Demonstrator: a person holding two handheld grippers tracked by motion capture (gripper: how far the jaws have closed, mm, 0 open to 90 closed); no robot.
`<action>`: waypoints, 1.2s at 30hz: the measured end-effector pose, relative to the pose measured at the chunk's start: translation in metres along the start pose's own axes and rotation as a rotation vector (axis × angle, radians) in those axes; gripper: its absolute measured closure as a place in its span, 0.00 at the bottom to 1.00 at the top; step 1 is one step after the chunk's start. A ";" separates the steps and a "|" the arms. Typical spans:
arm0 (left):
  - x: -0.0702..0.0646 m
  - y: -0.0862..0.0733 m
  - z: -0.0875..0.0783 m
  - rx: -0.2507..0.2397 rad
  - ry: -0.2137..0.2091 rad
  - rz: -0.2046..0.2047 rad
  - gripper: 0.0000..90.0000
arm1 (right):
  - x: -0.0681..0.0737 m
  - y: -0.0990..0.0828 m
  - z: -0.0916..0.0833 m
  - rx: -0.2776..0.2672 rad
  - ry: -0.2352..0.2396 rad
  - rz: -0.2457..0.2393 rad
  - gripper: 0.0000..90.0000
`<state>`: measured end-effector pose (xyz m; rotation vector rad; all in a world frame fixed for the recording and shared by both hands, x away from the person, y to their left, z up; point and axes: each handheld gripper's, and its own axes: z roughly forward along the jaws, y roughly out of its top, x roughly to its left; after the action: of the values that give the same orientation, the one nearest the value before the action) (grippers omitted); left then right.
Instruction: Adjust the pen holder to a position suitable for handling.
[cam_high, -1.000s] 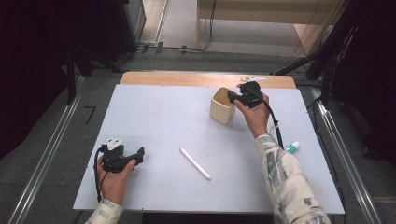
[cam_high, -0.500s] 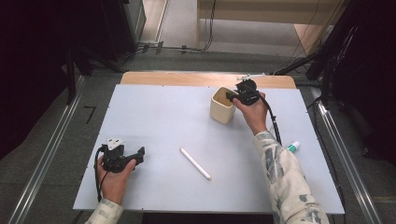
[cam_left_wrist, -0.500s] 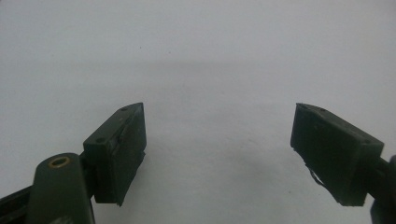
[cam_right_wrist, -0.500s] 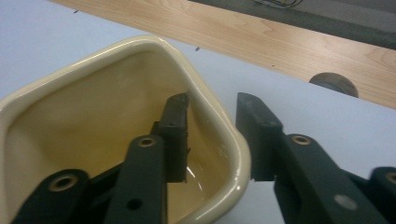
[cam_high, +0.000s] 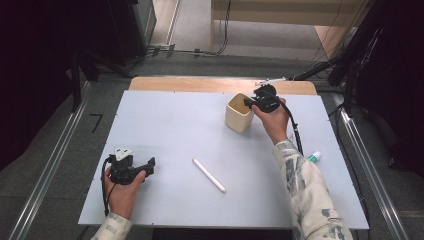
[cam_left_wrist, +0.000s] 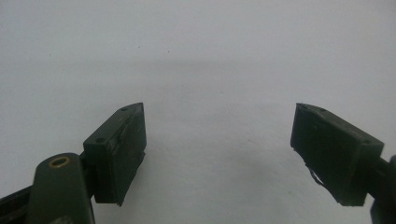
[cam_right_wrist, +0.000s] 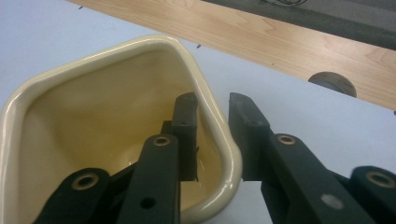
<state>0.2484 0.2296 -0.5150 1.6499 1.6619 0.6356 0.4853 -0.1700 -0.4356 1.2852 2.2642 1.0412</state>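
The left gripper (cam_high: 150, 164) rests on the table (cam_high: 170, 130) at its near left, jaws spread wide with only bare surface between them. A white stick (cam_high: 209, 175) lies well off to their right. Farther back, the right gripper (cam_right_wrist: 212, 135) has just been closing on the cream cup (cam_right_wrist: 107, 116): one jaw inside, one outside, the cup's wall between them.

Probably lab: cables (cam_high: 210, 50), rails (cam_high: 45, 180).

A pale blue-grey rectangular tabletop (cam_high: 165, 130) with a light wooden far edge (cam_high: 200, 84) stands on grey floor (cam_high: 55, 165); dark surroundings left and right.
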 end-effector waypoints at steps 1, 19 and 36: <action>0.000 0.000 0.000 0.000 0.000 0.000 0.21 | -0.001 0.000 -0.001 0.001 0.002 0.005 0.81; 0.000 0.000 0.000 0.000 0.002 -0.003 0.21 | 0.002 -0.008 -0.017 -0.009 -0.062 -0.047 0.90; 0.000 0.000 0.000 0.003 0.002 0.001 0.21 | 0.030 -0.034 -0.061 0.008 -0.031 -0.089 0.89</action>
<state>0.2486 0.2291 -0.5153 1.6526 1.6643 0.6358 0.4125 -0.1820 -0.4181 1.1831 2.2819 0.9757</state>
